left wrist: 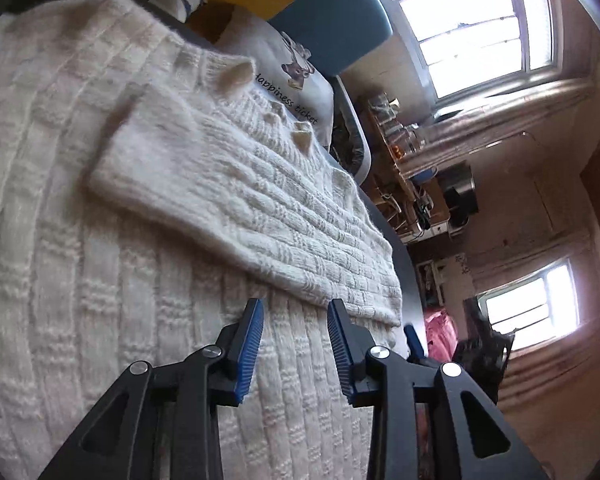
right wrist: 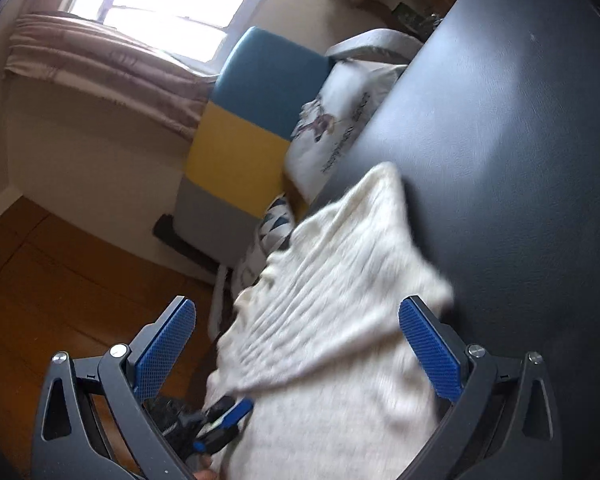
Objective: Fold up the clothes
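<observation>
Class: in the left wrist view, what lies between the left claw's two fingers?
Only the white knitted sweater lying beneath the left claw; nothing is gripped.

We see a cream sweater of fuzzy, chunky ribbed knit on a smooth matt dark table; the left gripper is matt black plastic with ridged blue pads and shiny metal pins; the floor is glossy wood
</observation>
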A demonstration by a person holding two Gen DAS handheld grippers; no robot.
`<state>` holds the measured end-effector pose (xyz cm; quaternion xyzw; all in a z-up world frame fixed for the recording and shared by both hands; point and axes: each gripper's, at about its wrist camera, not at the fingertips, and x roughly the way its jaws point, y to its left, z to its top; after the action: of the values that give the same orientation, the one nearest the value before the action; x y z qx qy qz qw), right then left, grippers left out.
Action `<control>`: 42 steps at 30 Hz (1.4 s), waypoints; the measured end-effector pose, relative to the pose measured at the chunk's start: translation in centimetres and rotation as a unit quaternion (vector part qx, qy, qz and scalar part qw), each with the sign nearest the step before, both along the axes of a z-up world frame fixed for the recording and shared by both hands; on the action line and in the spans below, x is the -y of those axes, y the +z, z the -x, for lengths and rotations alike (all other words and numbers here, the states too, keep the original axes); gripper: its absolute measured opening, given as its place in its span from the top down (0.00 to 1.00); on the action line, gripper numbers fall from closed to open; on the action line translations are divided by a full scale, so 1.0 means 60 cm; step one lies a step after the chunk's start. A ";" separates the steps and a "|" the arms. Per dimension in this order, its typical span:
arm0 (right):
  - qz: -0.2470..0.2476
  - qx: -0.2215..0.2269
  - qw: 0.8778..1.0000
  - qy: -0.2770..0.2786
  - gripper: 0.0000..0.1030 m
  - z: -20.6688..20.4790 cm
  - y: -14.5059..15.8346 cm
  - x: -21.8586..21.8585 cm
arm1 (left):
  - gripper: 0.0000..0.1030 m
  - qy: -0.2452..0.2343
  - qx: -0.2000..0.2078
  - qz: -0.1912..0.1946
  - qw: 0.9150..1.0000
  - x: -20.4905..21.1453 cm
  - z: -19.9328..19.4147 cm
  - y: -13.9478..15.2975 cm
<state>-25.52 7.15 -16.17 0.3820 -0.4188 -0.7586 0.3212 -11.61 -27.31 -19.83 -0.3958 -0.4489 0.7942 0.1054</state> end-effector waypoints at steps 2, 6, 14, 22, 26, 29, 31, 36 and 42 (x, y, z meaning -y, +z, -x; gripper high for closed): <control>0.001 0.005 1.000 0.003 0.00 -0.009 -0.006 0.001 | 0.68 0.010 0.002 -0.016 1.000 0.007 0.000 -0.004; 0.007 0.021 1.000 -0.008 0.00 0.008 -0.026 -0.001 | 0.67 0.047 0.010 -0.055 0.997 0.030 -0.004 -0.008; -0.001 0.007 1.000 0.005 0.00 0.036 -0.017 0.026 | 0.65 0.143 0.024 -0.153 0.978 0.077 0.005 -0.037; 0.008 0.001 1.000 0.014 0.00 0.035 -0.022 0.028 | 0.80 0.195 0.002 -0.091 0.977 0.073 0.018 -0.014; 0.043 -0.017 0.999 -0.005 0.00 0.036 -0.009 0.003 | 0.91 0.174 -0.055 0.014 0.983 0.064 0.015 0.053; 0.030 -0.011 0.999 -0.003 0.00 0.042 -0.012 0.003 | 0.91 0.165 -0.068 0.067 0.982 0.073 0.026 0.077; 0.017 0.000 1.000 -0.002 0.00 0.043 -0.018 0.008 | 0.92 0.164 -0.058 0.101 0.980 0.083 0.034 0.078; 0.002 0.005 1.000 0.018 0.00 0.041 -0.021 0.023 | 0.83 0.150 0.021 0.054 0.987 0.114 0.033 0.016; 0.003 0.005 1.000 0.027 0.00 0.035 -0.012 0.032 | 0.71 0.171 0.011 -0.012 0.985 0.142 -0.032 0.000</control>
<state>-27.64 5.26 -16.91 0.3964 -0.4120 -0.7463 0.3408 -9.68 -35.85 -19.83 -0.3202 -0.5202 0.7911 -0.0325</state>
